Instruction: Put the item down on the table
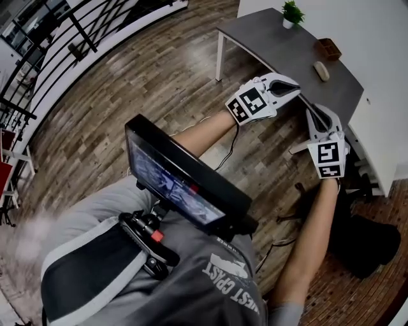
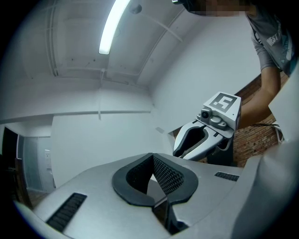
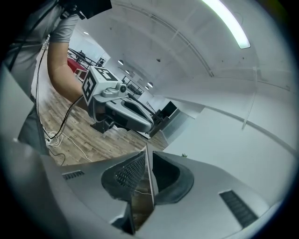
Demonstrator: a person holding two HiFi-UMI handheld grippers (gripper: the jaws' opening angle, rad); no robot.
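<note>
Well, your left tongs and right tongs reach forward side by side, both pinched closed with nothing between them, which looks like an approach posture. Just beyond, the grey counter offers a bare near end for setting down. Mind its corner. Farther along lie a beige lump, possibly the item, a small box and a plant.
</note>
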